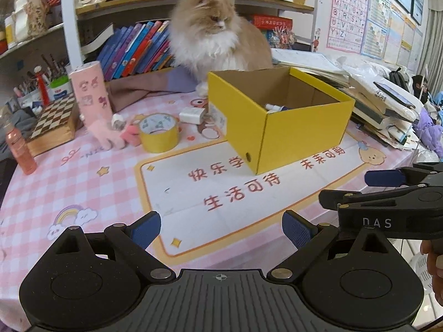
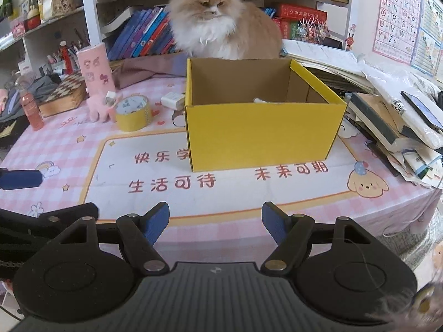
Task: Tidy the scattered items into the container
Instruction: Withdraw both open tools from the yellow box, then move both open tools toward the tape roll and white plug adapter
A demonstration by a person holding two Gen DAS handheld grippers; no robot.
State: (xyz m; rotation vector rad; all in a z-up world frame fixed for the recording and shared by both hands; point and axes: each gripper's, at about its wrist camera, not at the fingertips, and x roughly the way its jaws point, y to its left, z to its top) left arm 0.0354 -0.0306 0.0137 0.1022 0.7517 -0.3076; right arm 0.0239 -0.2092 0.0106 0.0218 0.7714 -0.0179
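Observation:
An open yellow cardboard box (image 1: 279, 116) (image 2: 260, 132) stands on the pink checked table mat, with a small white item showing inside. Left of it lie a yellow tape roll (image 1: 158, 132) (image 2: 133, 113), a white charger plug (image 1: 191, 114) (image 2: 173, 100), a pink plush toy (image 1: 110, 135) (image 2: 101, 109) and a metal ring by the box's corner. My left gripper (image 1: 221, 229) hovers open over the near mat, nothing between its blue pads. My right gripper (image 2: 216, 222) is open and empty too, in front of the box. In the left wrist view the right gripper's fingers (image 1: 384, 178) show at the right edge.
A fluffy cat (image 1: 216, 36) (image 2: 221, 19) sits just behind the box. A pink cylinder (image 1: 90, 88), a chessboard box (image 1: 54, 121) and an orange bottle (image 1: 20, 149) stand at the left. Stacked books and papers (image 2: 387, 121) crowd the right. Shelves line the back.

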